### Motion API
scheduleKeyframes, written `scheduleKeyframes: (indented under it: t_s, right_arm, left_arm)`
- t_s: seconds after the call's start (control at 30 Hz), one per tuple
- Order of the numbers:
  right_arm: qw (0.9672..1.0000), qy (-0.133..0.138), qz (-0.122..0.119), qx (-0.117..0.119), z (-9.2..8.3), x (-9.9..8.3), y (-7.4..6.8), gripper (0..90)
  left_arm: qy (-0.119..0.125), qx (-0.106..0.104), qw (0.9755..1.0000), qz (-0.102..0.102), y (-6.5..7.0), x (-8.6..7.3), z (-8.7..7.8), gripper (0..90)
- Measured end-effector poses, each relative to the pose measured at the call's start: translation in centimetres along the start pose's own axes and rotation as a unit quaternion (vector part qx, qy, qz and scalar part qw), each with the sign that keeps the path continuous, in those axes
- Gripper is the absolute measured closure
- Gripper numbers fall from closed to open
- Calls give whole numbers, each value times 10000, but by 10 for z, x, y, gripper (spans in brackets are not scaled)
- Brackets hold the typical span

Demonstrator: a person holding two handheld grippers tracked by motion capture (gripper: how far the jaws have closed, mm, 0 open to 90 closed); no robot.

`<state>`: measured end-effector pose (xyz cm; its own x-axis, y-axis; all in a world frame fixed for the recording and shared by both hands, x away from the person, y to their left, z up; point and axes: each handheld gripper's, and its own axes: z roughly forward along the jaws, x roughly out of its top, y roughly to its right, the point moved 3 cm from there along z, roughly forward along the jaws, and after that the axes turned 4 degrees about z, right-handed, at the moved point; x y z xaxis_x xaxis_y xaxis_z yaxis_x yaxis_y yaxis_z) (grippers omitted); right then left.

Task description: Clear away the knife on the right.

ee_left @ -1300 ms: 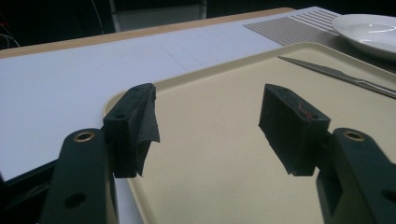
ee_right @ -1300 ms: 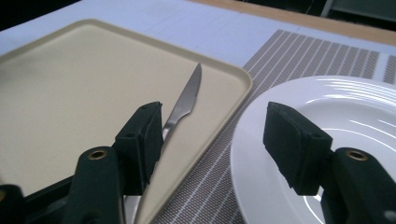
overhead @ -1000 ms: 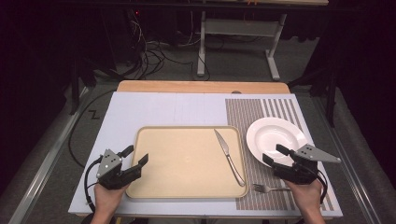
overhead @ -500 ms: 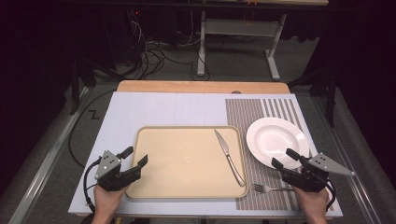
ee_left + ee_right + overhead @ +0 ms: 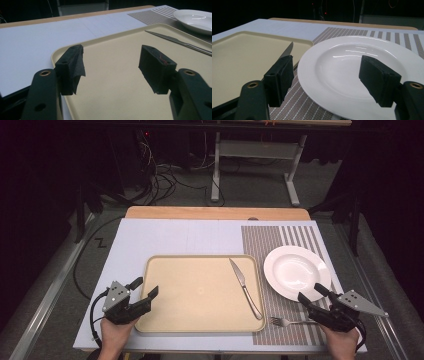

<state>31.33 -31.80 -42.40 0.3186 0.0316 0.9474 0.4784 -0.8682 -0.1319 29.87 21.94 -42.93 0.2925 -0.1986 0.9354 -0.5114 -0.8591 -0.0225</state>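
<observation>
Plate [image 5: 352, 72] dead ahead of right gripper [image 5: 316, 298], just beyond wide-open, empty jaws, far from left gripper [image 5: 144, 289]

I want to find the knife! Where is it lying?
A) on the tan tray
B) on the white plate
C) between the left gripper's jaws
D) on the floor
A: the knife lies slanted near the right edge of the tan tray, beside the white plate, not on it.
</observation>
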Motion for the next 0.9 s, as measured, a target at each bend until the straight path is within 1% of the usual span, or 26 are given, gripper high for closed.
scheduleKeyframes:
  t_s: [0.17, 0.2, 0.27, 0.4, 0.47, 0.53, 0.6, 0.67, 0.7, 0.77, 0.8, 0.9]
  right_arm:
    - [9999, -70, 86, -7, 0, -1, 1, 289]
    - [9999, -119, 99, 4, 1, -1, 1, 288]
    - [9999, -162, 52, 10, 2, -1, 0, 288]
    - [9996, -246, -163, 14, 2, 0, -3, 296]
    - [9993, -308, -215, 39, 2, 0, -4, 301]
    - [9988, -395, -269, 63, 2, -1, -6, 309]
    - [9982, -467, -370, 53, 0, -1, -7, 317]
    - [9977, -497, -465, 10, -2, 0, -7, 318]
    - [9977, -500, -468, -3, -4, 1, -6, 320]
    - [9979, -489, -427, -38, -6, 2, -4, 323]
    - [9979, -526, -386, -53, -7, 3, -3, 324]
    - [9974, -584, -424, -76, -9, 5, -2, 328]
  left_arm:
    - [-28, -10, 10000, -18, -1, -1, 0, 370]
    - [-21, -12, 10000, -22, -1, -1, 0, 370]
    - [-31, 3, 10000, -15, -2, -2, -1, 370]
    - [-11, 39, 10000, -20, -4, -1, -3, 370]
    - [-7, 42, 10000, -27, -2, -1, -4, 371]
    - [-26, 75, 10000, 50, 0, -1, -3, 371]
    - [-24, 34, 10000, 81, 1, 0, -1, 371]
    - [-37, 39, 10000, 42, 0, 1, 1, 371]
    - [-63, 8, 10000, -8, 0, 1, 3, 371]
    - [-90, -3, 10000, -20, -1, 0, 4, 371]
    - [-92, -11, 10000, -26, -1, 0, 4, 371]
    - [-62, -16, 10000, 46, -1, 0, 2, 371]
